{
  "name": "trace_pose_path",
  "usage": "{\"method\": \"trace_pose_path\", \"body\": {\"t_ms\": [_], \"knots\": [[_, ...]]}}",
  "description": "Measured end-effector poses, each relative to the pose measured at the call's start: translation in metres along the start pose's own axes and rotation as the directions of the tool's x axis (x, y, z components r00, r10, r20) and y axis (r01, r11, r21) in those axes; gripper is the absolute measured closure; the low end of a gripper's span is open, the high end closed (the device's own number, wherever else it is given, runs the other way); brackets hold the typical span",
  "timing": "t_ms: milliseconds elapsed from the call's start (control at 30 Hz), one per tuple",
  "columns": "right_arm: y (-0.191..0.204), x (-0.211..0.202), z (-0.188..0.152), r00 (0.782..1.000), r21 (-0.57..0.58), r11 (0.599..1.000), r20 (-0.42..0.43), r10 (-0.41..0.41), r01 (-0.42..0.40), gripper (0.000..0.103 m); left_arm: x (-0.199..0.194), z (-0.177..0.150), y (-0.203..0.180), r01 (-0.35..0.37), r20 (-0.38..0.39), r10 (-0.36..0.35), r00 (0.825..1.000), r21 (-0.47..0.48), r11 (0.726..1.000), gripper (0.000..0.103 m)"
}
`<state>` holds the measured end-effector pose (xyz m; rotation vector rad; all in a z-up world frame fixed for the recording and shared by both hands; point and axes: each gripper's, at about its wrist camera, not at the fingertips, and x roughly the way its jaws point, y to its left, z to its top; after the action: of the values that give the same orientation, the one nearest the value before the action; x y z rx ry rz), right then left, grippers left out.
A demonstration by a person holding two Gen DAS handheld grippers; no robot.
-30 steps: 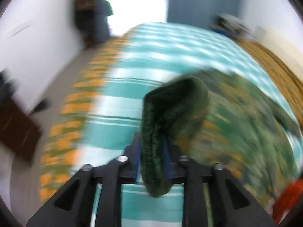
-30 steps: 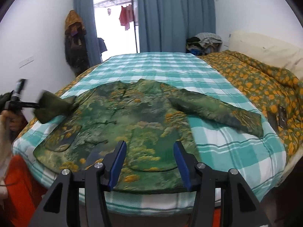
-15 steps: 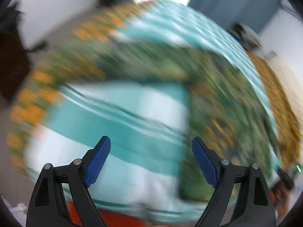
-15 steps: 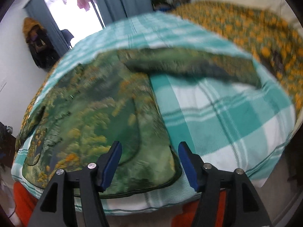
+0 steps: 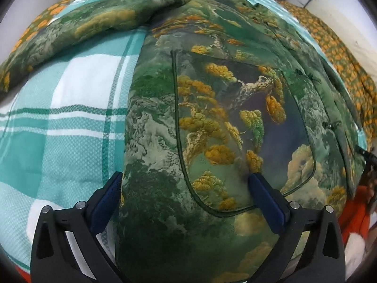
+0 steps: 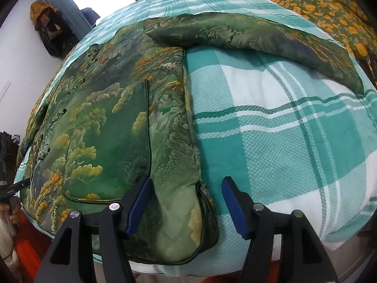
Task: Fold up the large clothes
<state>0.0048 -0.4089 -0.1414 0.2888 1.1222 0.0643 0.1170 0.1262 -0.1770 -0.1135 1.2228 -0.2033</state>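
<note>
A padded green jacket (image 5: 212, 122) with yellow tree print lies spread face up on the checked bedspread (image 5: 59, 122). Its left sleeve (image 5: 94, 21) stretches out to the side. My left gripper (image 5: 186, 188) is open and hovers low over the jacket's bottom left corner, holding nothing. In the right wrist view the jacket (image 6: 113, 122) lies with its right sleeve (image 6: 247, 35) stretched out. My right gripper (image 6: 187, 195) is open, its jaws either side of the jacket's bottom right hem corner, with the cloth between them.
The teal and white checked bedspread (image 6: 282, 129) covers the bed. An orange-flowered quilt (image 6: 318, 2) lies along the far right. Hanging clothes (image 6: 47, 26) and blue curtains stand by the wall. The bed's front edge runs just under both grippers.
The left gripper let go of the left sleeve, opened, and swung down to the jacket's bottom left corner. The right gripper moved in close over the bottom right hem corner.
</note>
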Motion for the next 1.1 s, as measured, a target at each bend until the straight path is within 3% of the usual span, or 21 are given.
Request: {"method": "trace_pose_path", "body": {"t_ms": [133,433,567,600,633,700,767,867,1100], "knots": [[0.0,-0.001,0.0,1.0,-0.009,1.0,0.006,0.0,0.0,0.038,0.004,0.001,-0.001,-0.037,-0.052,0.037,0.998,0.002,0.999,0.0],[0.0,0.008,0.006,1.0,0.007,1.0,0.003,0.002,-0.002,0.037,0.007,0.008,0.003,-0.008,-0.039,0.009,0.999,0.021,1.0,0.0],[-0.001,0.01,0.008,1.0,0.009,1.0,-0.009,0.007,-0.007,0.038,0.008,0.011,0.008,0.005,-0.086,-0.005,0.996,-0.004,1.0,0.0],[0.0,0.011,0.009,1.0,0.007,1.0,-0.013,0.013,-0.013,0.042,0.007,0.011,0.01,0.007,-0.096,-0.008,0.995,-0.008,1.0,0.005],[0.001,0.01,0.01,0.999,0.001,0.999,-0.02,0.039,-0.039,0.059,0.006,0.011,0.009,0.019,-0.098,-0.02,0.995,-0.013,1.0,0.012],[0.004,0.008,0.011,0.997,0.0,0.998,-0.027,0.065,-0.066,0.08,-0.003,0.01,0.009,0.062,-0.085,-0.063,0.994,-0.019,0.998,0.057],[0.014,0.002,0.012,0.998,-0.026,0.998,-0.022,0.052,-0.052,0.087,-0.011,0.009,0.013,0.113,-0.077,-0.116,0.99,-0.039,0.993,0.076],[0.025,-0.009,0.011,0.999,-0.06,0.997,-0.013,0.044,-0.045,0.09,-0.022,0.001,0.023,0.161,-0.073,-0.166,0.983,-0.069,0.984,0.083],[0.026,-0.031,-0.009,0.996,-0.078,0.994,-0.047,0.071,-0.075,0.09,-0.043,-0.041,0.03,0.153,-0.106,-0.156,0.982,-0.042,0.987,0.08]]}}
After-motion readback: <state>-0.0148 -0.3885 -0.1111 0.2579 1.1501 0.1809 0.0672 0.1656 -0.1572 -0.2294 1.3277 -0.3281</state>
